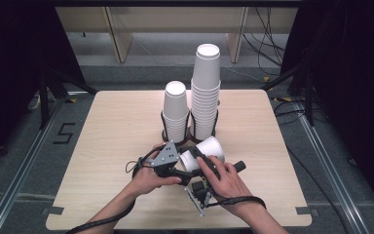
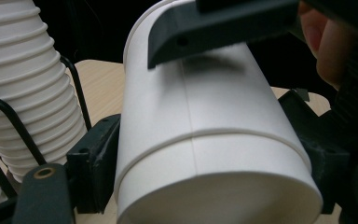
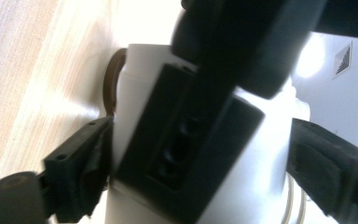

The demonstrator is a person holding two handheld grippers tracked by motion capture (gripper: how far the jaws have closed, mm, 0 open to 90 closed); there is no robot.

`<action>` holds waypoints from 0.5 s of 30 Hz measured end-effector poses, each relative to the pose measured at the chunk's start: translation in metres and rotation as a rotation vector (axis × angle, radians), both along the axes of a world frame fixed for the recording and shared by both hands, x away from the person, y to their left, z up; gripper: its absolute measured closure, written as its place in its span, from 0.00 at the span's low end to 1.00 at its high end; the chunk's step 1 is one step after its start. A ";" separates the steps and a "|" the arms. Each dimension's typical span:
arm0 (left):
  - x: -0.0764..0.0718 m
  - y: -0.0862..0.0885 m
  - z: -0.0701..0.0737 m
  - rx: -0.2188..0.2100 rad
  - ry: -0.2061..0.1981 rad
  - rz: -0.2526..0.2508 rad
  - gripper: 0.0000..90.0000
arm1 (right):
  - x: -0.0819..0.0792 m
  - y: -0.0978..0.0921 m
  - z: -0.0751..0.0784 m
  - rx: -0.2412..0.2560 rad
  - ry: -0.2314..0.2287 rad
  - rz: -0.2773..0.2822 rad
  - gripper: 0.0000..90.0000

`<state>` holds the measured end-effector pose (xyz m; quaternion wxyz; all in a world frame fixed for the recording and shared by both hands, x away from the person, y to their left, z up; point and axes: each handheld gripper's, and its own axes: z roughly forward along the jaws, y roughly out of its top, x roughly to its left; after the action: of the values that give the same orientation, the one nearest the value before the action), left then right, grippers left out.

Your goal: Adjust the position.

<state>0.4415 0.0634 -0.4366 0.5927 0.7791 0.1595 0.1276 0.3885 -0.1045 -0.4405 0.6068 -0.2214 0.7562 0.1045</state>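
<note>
White paper cups [image 1: 208, 148], apparently nested, lie on their side over the front middle of the table. In the left gripper view the cups [image 2: 205, 121] sit squeezed between both black jaws of my left gripper [image 2: 205, 161], which is shut on them; a band line circles the wall near the base. The right gripper's jaw [image 2: 214, 28] presses on the top of the cups. In the right gripper view my right gripper [image 3: 200, 177] is shut on the same cups [image 3: 135, 88], with the left gripper's jaw [image 3: 182, 140] crossing in front. Both grippers [image 1: 184, 163] [image 1: 202, 161] meet at the cups.
Behind the cups stand a short stack of cups [image 1: 176, 109] and a tall stack [image 1: 206, 92], each in a black wire holder [image 1: 164, 127]. The stack [image 2: 28, 93] and its wire [image 2: 9, 121] are close at the left of the left gripper view. Light wooden table [image 1: 112, 131].
</note>
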 end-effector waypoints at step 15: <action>0.003 0.007 -0.002 -0.018 0.005 0.023 0.24 | -0.006 -0.005 0.005 0.002 -0.042 0.014 0.01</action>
<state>0.4440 0.0702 -0.4386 0.5977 0.7722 0.1712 0.1311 0.3824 -0.1099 -0.4358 0.6220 -0.2281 0.7417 0.1047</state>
